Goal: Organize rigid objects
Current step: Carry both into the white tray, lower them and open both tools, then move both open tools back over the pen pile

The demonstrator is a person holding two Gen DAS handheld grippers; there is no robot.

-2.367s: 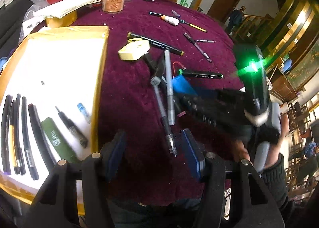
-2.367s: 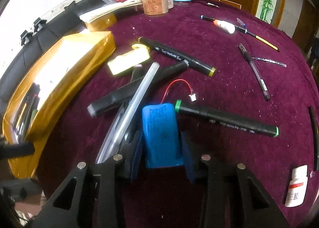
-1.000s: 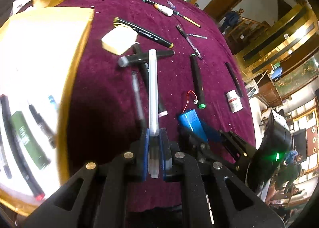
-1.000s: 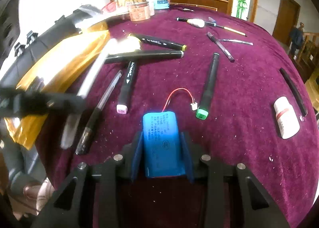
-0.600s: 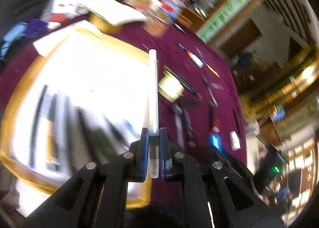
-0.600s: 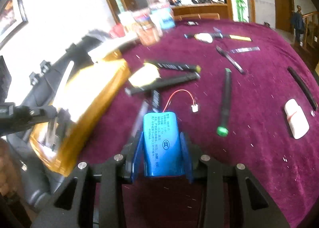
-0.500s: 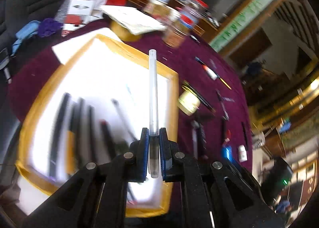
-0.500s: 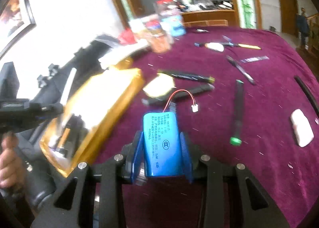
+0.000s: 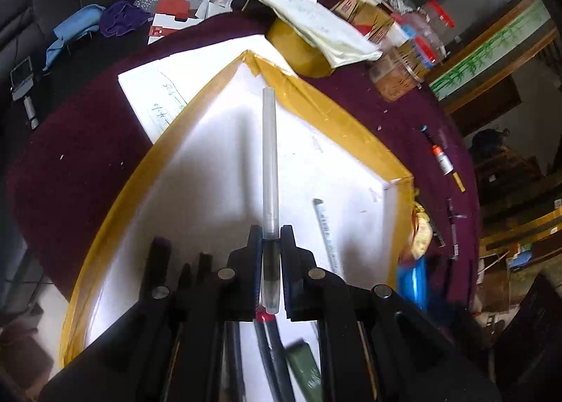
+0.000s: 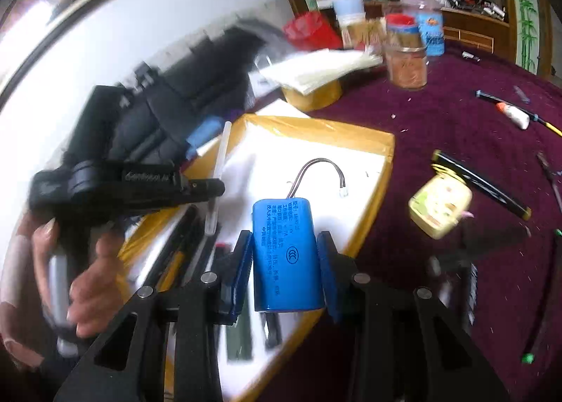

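My left gripper [image 9: 270, 247] is shut on a frosted clear pen [image 9: 269, 163] and holds it above the white tray with a gold rim [image 9: 210, 170]. Several dark pens [image 9: 274, 349] and a green marker [image 9: 305, 370] lie in the tray under the gripper. My right gripper [image 10: 286, 254] is shut on a blue battery pack [image 10: 286, 254] with a looped wire, held over the same tray [image 10: 383, 156]. The left gripper with the pen [image 10: 219, 170] shows at the left of the right wrist view.
On the maroon tablecloth [image 10: 456, 128] to the right lie a yellow soap-like block [image 10: 439, 205], black markers [image 10: 481, 184] and thin pens [image 9: 444, 163]. Jars [image 10: 407, 61], papers [image 9: 309, 26] and a gold tape roll [image 10: 312, 92] stand behind the tray.
Both grippers have swung left from the tablecloth to above the tray, carrying the pen and the battery pack. The left gripper closed on the pen earlier in the sequence.
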